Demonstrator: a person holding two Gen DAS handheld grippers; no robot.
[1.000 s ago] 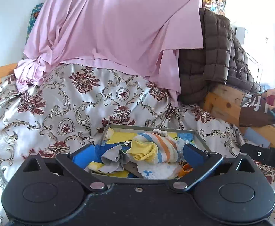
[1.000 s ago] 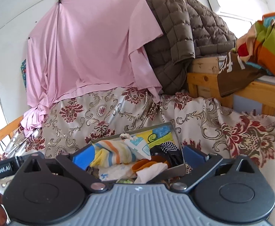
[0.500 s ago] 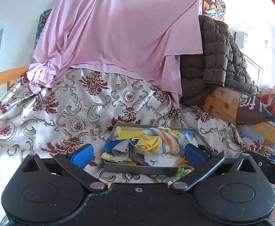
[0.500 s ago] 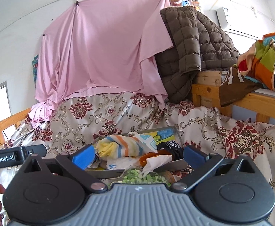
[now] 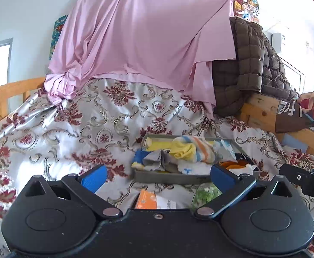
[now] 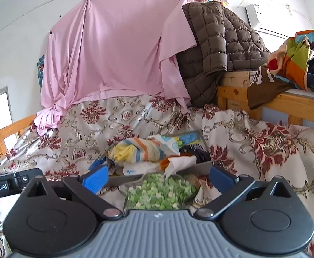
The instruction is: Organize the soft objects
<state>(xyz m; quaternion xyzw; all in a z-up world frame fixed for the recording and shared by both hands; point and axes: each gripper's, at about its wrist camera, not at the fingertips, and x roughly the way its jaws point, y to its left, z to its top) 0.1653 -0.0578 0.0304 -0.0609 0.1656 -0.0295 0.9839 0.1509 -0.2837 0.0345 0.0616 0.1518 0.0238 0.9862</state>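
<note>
Left claw (image 5: 157, 177) spread wide, empty, above bedspread (image 5: 75, 133) just short of grey tray (image 5: 169, 177). Right claw (image 6: 157, 177) also spread wide, empty, over clear bag of green bits (image 6: 161, 191) lying just before tray (image 6: 202, 164). Tray sits on bed, heaped with soft things: striped yellow-orange-blue cloth (image 5: 191, 149) on top, grey cloth (image 5: 157, 161) at left, white cloth with orange lining (image 6: 178, 163) hanging over near rim. Orange packet (image 5: 146, 201) on bedspread below left claw. Pink sheet (image 6: 118, 49) and brown quilted jacket (image 6: 219, 49) behind.

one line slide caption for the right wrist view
Open right gripper poised over a bag of green pieces, with a grey tray of crumpled cloths beyond on the floral bedspread.
</note>
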